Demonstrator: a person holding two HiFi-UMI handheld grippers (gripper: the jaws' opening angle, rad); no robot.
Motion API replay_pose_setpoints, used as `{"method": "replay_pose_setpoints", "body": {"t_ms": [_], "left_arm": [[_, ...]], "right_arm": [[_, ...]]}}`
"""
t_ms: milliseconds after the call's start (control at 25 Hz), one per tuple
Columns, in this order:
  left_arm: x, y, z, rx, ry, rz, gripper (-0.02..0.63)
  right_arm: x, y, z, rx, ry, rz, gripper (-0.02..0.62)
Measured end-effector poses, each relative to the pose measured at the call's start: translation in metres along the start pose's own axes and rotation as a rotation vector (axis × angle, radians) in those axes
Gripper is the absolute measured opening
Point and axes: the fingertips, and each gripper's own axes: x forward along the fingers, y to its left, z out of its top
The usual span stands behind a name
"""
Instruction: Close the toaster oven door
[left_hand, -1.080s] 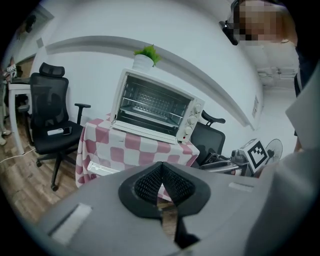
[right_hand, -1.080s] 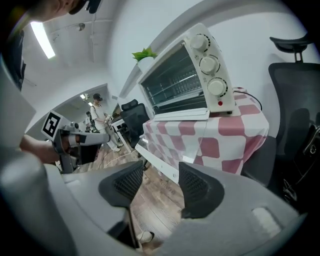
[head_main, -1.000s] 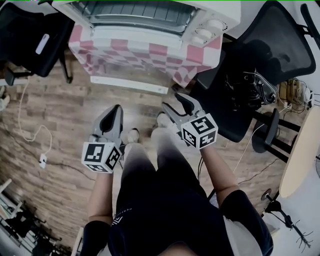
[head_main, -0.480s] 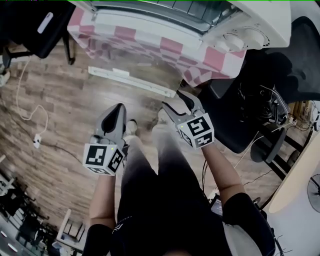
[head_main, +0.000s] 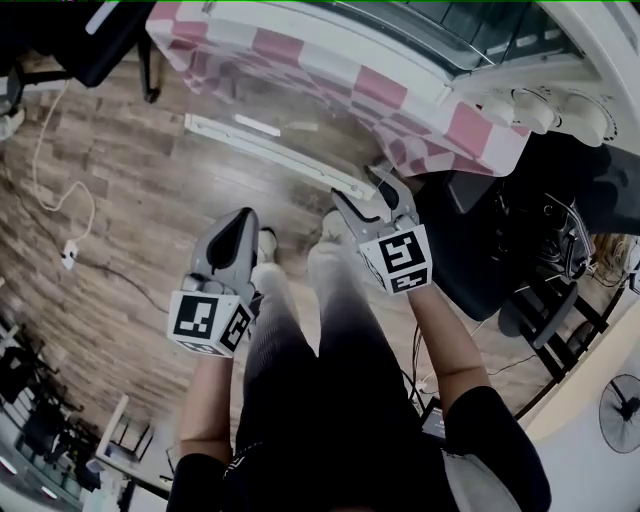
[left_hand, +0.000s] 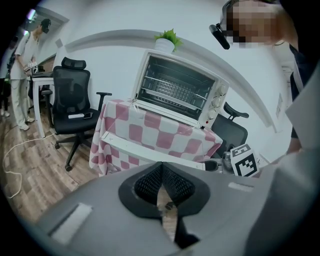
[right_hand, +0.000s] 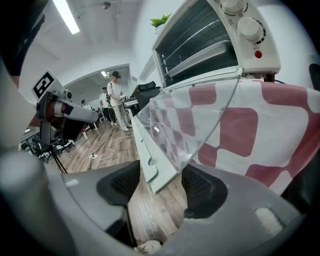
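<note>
Shut jaws first: on your left gripper (left_hand: 161, 172) the two pads meet with nothing between them. It hangs low over the wooden floor (head_main: 130, 200), well short of the table.

Your right gripper (right_hand: 160, 176) sits further forward. Its jaws are opening, and the near corner of the toaster oven door (right_hand: 186, 120) stands between the pads. Neither pad presses on it.

The door is down, swung fully open. Its white front edge (head_main: 270, 145) reaches out past the pink-checked tablecloth (head_main: 330, 75).

The toaster oven (left_hand: 177, 92) stands on that cloth with its cavity exposed and the wire rack in sight. Its control knobs (head_main: 545, 110) are on the right side of the face. A black office chair (head_main: 490, 250) stands just beside the table, on the right.
</note>
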Motion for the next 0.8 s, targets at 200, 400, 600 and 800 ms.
{"method": "replay_pose_setpoints", "body": {"t_ms": [200,400,600,800], "left_arm": [[0.001,0.006,-0.009,-0.006,0.006,0.003,0.018],[-0.001,0.010,-0.010,-0.012,0.022,0.006,0.018],[-0.004,0.014,-0.010,-0.005,0.016,0.001,0.018],[-0.005,0.012,-0.007,-0.001,0.013,-0.014,0.017]], "right_arm": [[0.009,0.003,0.007,-0.065,-0.047,-0.002,0.258],[0.015,0.005,0.012,-0.089,-0.092,-0.008,0.258],[0.016,0.007,0.014,-0.143,-0.101,-0.028,0.256],[0.016,0.007,0.017,-0.179,-0.093,-0.025,0.229]]}}
